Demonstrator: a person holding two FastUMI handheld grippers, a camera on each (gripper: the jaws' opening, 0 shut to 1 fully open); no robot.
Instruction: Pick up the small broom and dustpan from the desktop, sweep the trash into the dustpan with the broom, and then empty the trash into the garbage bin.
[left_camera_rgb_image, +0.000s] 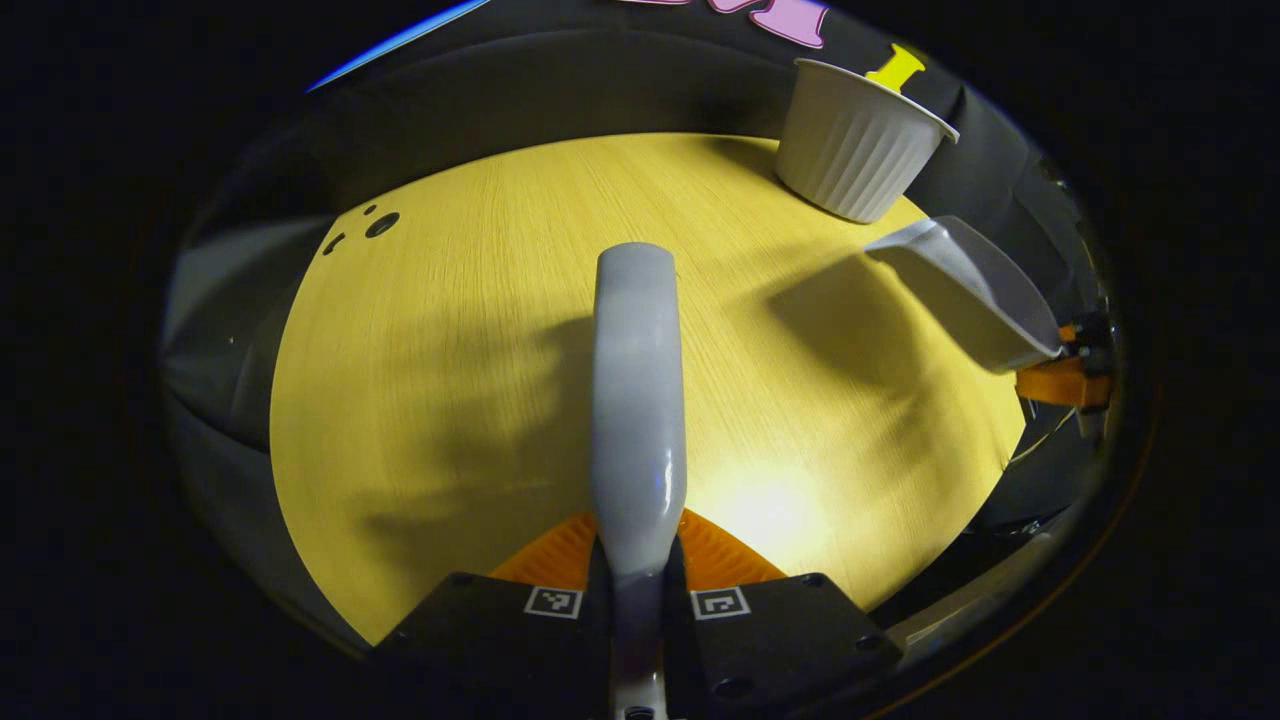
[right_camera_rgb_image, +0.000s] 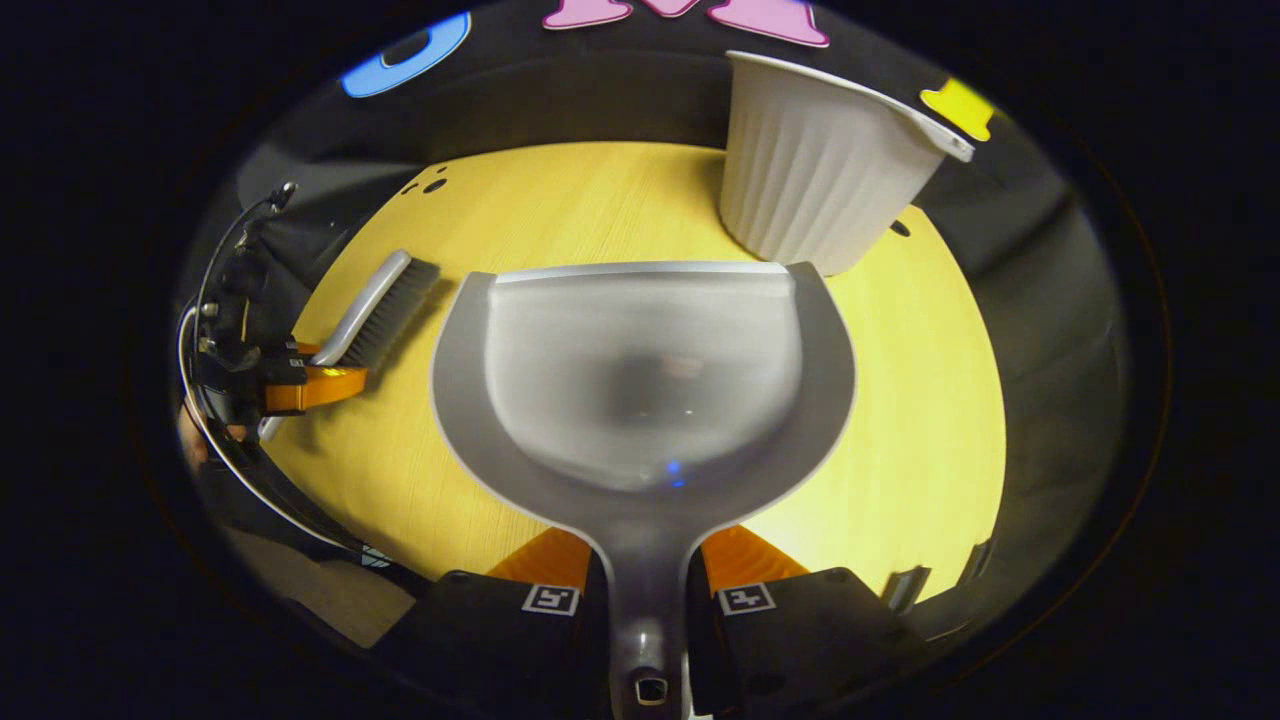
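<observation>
While we hold both tools above the desktop (left_camera_rgb_image: 450, 330), each gripper is closed on a handle: the left gripper (left_camera_rgb_image: 637, 570) has its two fingers pressed on the handle of the small broom (left_camera_rgb_image: 637, 400), and the right gripper (right_camera_rgb_image: 645, 580) clamps the neck of the dustpan (right_camera_rgb_image: 645, 370), just behind the pan's scoop. Taking the garbage bin (right_camera_rgb_image: 815, 170) as our landmark, the dustpan's front lip sits just in front of the bin's base, and the broom, seen in the right gripper view (right_camera_rgb_image: 385, 305), hangs well off to the bin's left, bristles pointing down toward the wood. We judge both tools to be light, stiff, smooth plastic, so they may twist in a grip; holding the handles close to the heads, as we do now, should keep them steady. The bristles look soft and will flex on contact. The ribbed bin seems thin and light, easy to knock over if the pan bumps it. We see no trash in the pan or on the wood near the bin
</observation>
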